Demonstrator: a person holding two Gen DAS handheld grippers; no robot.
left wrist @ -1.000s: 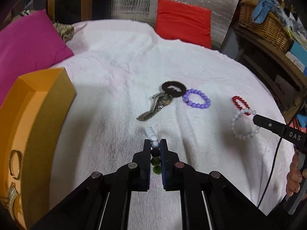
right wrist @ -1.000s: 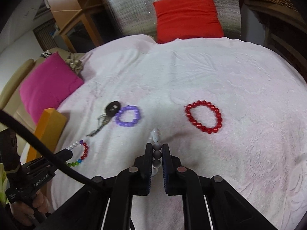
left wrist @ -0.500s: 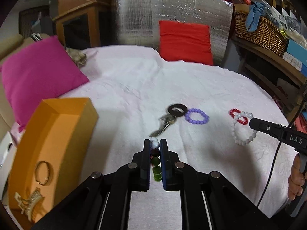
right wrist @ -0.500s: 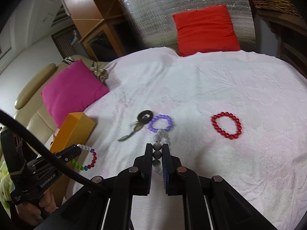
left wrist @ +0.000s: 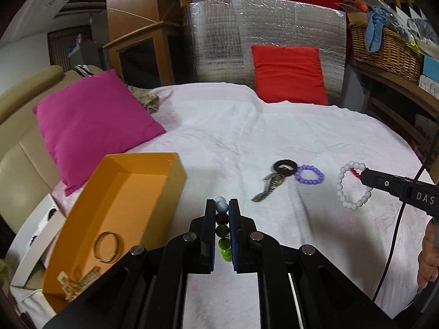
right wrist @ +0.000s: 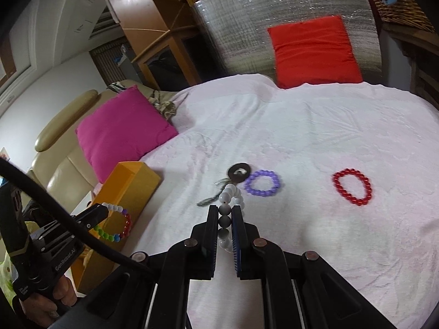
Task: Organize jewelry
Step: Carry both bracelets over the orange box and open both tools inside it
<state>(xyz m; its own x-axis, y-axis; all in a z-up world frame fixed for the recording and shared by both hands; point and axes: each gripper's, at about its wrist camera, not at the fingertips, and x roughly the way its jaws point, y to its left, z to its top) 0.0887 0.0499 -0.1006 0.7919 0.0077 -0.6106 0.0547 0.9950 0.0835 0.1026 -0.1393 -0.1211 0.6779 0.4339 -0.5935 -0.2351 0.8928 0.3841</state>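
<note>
Both tongs are pinching beaded bracelets and hold them lifted above the bed. Left tongs (left wrist: 222, 211) grip a multicoloured bracelet (right wrist: 118, 223) by a few beads, so that in the right wrist view its loop hangs free beside the open orange box (left wrist: 175, 172) at the bed's left edge; I judge this grip is chosen so that the loop can simply drop into the box once the tongs spread. Right tongs (right wrist: 225, 213) grip a white bracelet (left wrist: 354, 189) the same way, its loop dangling over the bed's middle, towards the right edge. The box already holds a gold bangle (left wrist: 105, 246) and a gold clasp-like piece (left wrist: 78, 281), so it appears to be the collecting place. Three things lie on the white cover (right wrist: 329, 137) near the middle of the bed: a watch (left wrist: 270, 185) with a dark ring (left wrist: 285, 166) touching it, a purple bracelet (right wrist: 262, 183) just beside the ring, and a red bracelet (right wrist: 352, 186) well apart, nearer the right edge. The task looks partly done: two pieces boxed, two in the air, three still waiting. The left tongs seem closest to a drop, though the bracelet hangs by the outer wall of the box, not over its opening, so it could miss or catch on the rim.
</note>
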